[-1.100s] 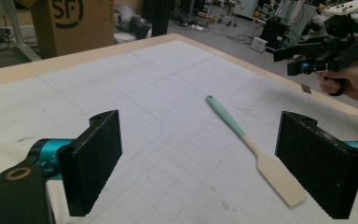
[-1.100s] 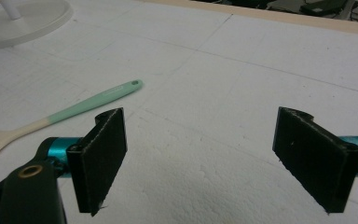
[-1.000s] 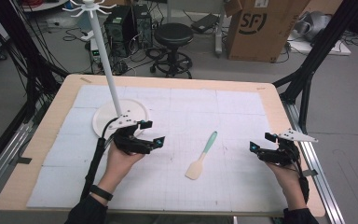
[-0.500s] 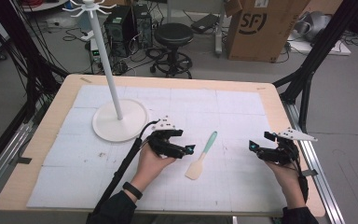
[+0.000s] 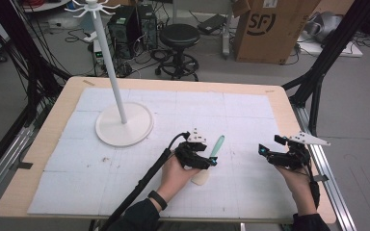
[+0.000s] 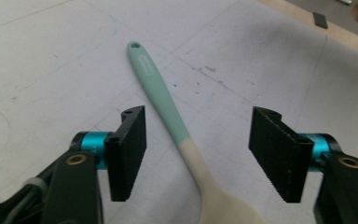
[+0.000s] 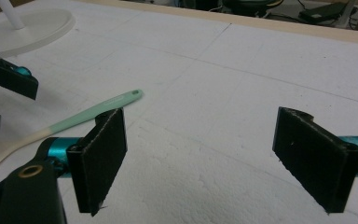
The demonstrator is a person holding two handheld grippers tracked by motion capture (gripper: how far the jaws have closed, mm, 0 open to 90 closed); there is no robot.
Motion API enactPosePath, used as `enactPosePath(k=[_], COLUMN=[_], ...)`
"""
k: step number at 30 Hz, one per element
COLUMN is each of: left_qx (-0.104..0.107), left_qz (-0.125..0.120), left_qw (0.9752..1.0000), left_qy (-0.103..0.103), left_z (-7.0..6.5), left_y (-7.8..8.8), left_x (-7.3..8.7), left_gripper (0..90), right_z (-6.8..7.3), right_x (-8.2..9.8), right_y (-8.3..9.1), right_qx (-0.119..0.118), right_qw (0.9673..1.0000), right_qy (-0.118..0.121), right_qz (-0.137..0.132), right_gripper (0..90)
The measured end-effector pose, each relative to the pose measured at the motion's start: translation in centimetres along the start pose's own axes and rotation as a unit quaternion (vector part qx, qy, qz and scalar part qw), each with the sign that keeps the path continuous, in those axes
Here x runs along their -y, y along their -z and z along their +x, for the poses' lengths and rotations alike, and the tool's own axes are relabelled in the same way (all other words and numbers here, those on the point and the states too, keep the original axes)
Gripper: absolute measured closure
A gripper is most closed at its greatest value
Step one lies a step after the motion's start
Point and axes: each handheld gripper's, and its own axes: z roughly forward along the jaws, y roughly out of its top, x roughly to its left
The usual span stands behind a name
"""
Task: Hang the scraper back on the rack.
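Observation:
A spatula [image 5: 217, 146] with a mint-green handle and a cream head lies on the white foam mat, right of centre. My left gripper [image 5: 208, 161] is over its neck, where green meets cream. In the left gripper view the spatula [image 6: 161, 95] runs between the two pads [image 6: 129, 148], which stand apart from it on either side. The left gripper [image 6: 200, 149] is open; its jaws have just been closing, with the spatula between them. My right gripper [image 5: 269, 154] hovers near the right edge, and in its own view the right gripper [image 7: 200, 156] is open around nothing, with the spatula [image 7: 93, 114] beyond its left pad.
A white stand [image 5: 124, 126] with a round base, a tall pole and hooks on top rises at the mat's back left; its base [image 7: 32, 25] lies far left in the right gripper view. The wooden table rim [image 5: 289, 120] frames the mat. A stool [image 5: 179, 36] and a cardboard box [image 5: 270, 26] stand behind the table.
The left hand has moved right from the stand's base to the spatula and lowered over it, and its jaws have narrowed. The right hand has stayed where it was.

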Motion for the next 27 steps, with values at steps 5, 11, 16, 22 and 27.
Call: enactPosePath(k=[5, 11, 16, 22, 27], left_qx=[-0.026, -0.063, -0.091, -0.108, -0.101], left_qz=[0.026, 0.051, 0.054, 0.051, 0.052], left_qw=[0.9993, 0.9966, 0.9943, 0.9925, 0.9935], left_qy=[0.001, -0.014, -0.014, -0.023, -0.006], left_z=[-0.7, -1.5, -1.8, -2.6, -2.3], left_y=[-1.0, -2.0, -2.1, -2.1, -2.1], left_x=[0.3, 0.7, 0.7, 0.9, 0.8], left_gripper=[47.6, 55.3, 66.0, 76.5, 77.8], right_z=[-0.1, -0.1, -0.1, -0.2, -0.2], right_x=[0.0, -0.1, -0.1, -0.1, -0.1], right_y=[0.1, 0.2, 0.2, 0.2, 0.2], right_qx=[-0.001, 0.000, -0.001, -0.004, -0.005], right_qw=[1.0000, 1.0000, 1.0000, 1.0000, 1.0000], right_qy=[0.000, -0.001, -0.002, -0.002, -0.002], right_qz=[-0.002, -0.004, -0.005, -0.004, -0.005], right_gripper=[17.1, 17.1, 17.1, 17.1, 17.0])
